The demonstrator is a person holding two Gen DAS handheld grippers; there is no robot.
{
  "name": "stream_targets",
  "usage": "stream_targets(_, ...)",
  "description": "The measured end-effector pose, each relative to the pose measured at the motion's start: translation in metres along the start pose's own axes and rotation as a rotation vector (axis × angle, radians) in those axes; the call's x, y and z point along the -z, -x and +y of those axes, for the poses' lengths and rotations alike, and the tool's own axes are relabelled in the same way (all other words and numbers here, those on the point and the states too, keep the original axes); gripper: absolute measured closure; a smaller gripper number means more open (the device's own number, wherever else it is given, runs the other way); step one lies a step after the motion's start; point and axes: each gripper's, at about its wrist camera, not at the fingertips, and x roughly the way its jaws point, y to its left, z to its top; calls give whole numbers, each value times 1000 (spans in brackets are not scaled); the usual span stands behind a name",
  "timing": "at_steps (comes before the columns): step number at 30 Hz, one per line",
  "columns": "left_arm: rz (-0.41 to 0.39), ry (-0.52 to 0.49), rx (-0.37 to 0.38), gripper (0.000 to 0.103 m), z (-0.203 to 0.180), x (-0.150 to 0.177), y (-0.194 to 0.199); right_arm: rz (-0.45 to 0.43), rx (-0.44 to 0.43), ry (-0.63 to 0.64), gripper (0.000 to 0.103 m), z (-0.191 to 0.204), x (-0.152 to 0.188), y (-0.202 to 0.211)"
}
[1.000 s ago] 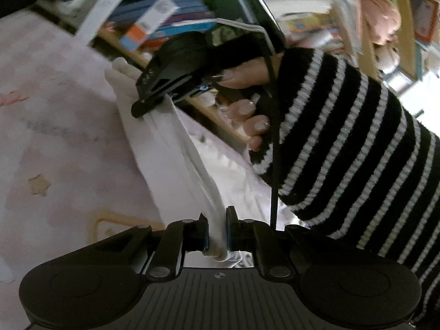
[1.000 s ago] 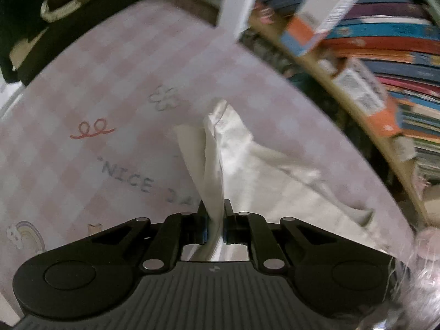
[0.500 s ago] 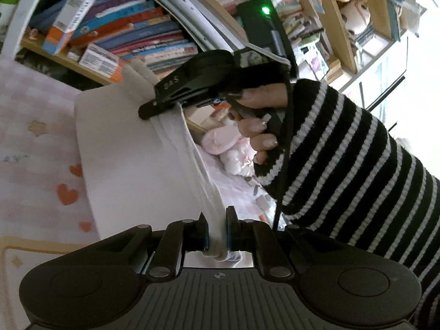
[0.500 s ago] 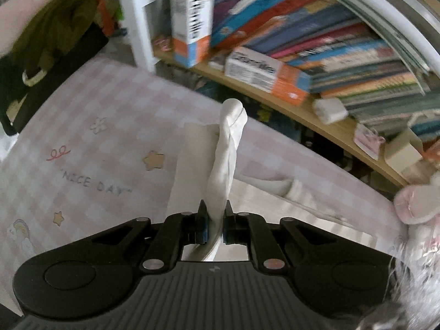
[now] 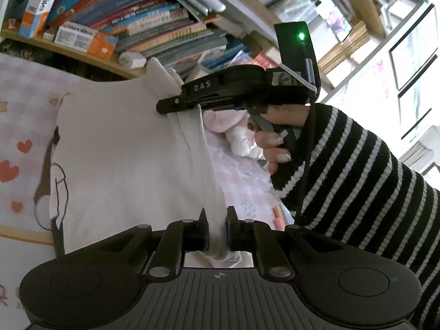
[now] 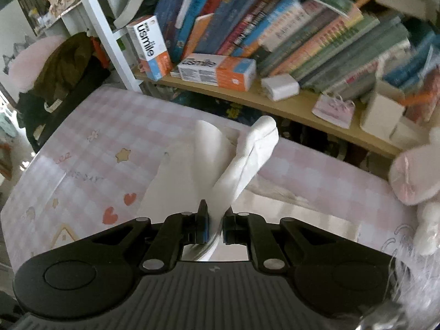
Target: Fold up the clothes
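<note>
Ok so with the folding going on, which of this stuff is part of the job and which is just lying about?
Part of the job:
- white garment, lifted over the pink checked bed cover
- left hand-held gripper, shut on its edge
- right hand-held gripper, shut on it too

Just lying about:
- books on the shelf
- orange and white boxes
- pink plush toy
- dark clothes

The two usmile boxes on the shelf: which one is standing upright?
The usmile box at the left, beside the white post, stands upright; the other usmile box lies flat.
</note>
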Motion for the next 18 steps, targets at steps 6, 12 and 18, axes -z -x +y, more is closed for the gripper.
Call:
stream_targets(6, 17, -5, -33, 93, -21, 4, -24, -26, -47, -19, 95, -31, 13, 3)
stream_targets(12, 42, -28, -49, 93, -37, 2, -40, -49, -82, -25, 95, -51, 18, 9)
stream_targets(18, 97, -59, -60, 93, -48, 5, -55, -28, -95, -125, 95, -79, 34, 6)
